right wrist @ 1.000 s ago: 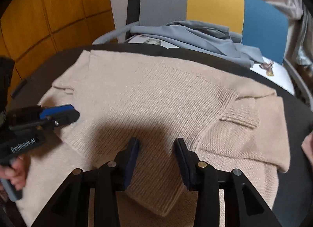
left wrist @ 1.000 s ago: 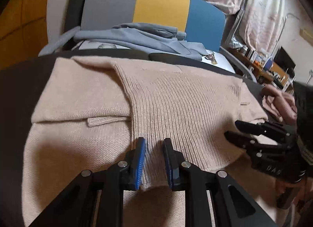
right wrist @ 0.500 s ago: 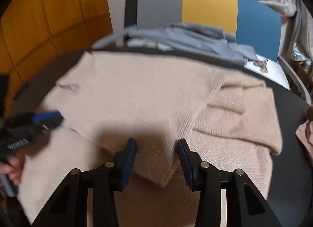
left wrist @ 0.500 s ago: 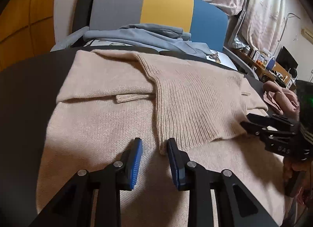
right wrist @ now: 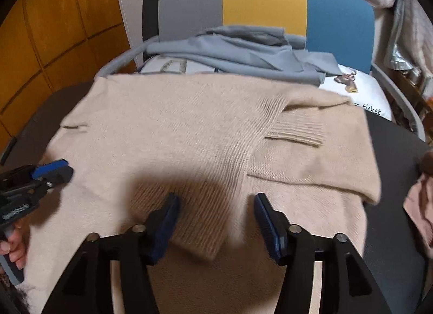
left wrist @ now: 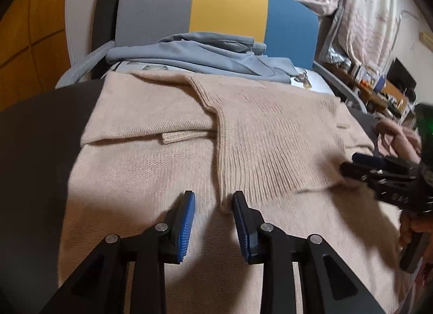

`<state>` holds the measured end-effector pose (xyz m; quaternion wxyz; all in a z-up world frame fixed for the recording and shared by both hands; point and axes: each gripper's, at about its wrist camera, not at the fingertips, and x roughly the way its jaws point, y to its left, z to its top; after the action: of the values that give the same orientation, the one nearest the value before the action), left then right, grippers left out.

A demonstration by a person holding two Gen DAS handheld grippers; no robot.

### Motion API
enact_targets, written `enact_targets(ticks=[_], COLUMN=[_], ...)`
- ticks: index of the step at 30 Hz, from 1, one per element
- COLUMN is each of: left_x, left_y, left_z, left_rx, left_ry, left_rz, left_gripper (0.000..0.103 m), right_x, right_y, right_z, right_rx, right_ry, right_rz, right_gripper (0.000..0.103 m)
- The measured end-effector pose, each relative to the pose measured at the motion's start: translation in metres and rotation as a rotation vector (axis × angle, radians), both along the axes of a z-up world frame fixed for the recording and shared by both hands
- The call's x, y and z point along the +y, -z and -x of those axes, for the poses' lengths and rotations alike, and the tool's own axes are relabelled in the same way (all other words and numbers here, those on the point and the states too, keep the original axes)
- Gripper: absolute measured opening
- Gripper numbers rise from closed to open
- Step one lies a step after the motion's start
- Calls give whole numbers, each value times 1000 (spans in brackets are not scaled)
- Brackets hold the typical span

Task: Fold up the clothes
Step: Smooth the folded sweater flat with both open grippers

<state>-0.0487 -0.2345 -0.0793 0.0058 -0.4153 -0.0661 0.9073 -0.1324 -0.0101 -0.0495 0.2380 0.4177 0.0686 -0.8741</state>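
**Both grippers let go above the folded beige sweater**

While the blue pads of the left gripper are seen parted, nothing is pinched between them; its jaws have just been opening, and only the sweater's knit is seen in the gap below. The corner of the folded-over ribbed panel is found just beside the right-hand pad, and whether it is touched cannot be told. Over at the right gripper, the jaws have likewise just been opening and are held wider apart, with the lower tip of the same ribbed panel lying between the fingers, unpressed on either side. Outward from there, the beige sweater is spread flat across the dark table, its ribbed hem folded over the body and a cuffed sleeve laid across at the far right. Each gripper is caught at the edge of the other's view, carried by a person's hand. Beyond the table, a grey-blue garment is piled on a chair backed in grey, yellow and blue. A pink cloth is glimpsed at the table's right edge.
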Motion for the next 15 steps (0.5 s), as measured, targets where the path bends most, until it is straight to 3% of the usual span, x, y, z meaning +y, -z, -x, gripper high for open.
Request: enact_targets(ticks=[4,9,15], left_x=[5,6,8], left_y=[-1,2,2], left_z=[-25,-59,-93], left_rx=[-13,-10,-7], left_ry=[-12,-38,-43], left_rz=[34,80,134], left_gripper=[29,29,29], right_x=[-4,14,47], right_y=[3,9,4], right_z=[-32,-61,-87], right_rx=[-38,-36,-95], right_ry=[-58,-40,7], right_rz=[-33,-32,25], right_gripper=[46,46,47])
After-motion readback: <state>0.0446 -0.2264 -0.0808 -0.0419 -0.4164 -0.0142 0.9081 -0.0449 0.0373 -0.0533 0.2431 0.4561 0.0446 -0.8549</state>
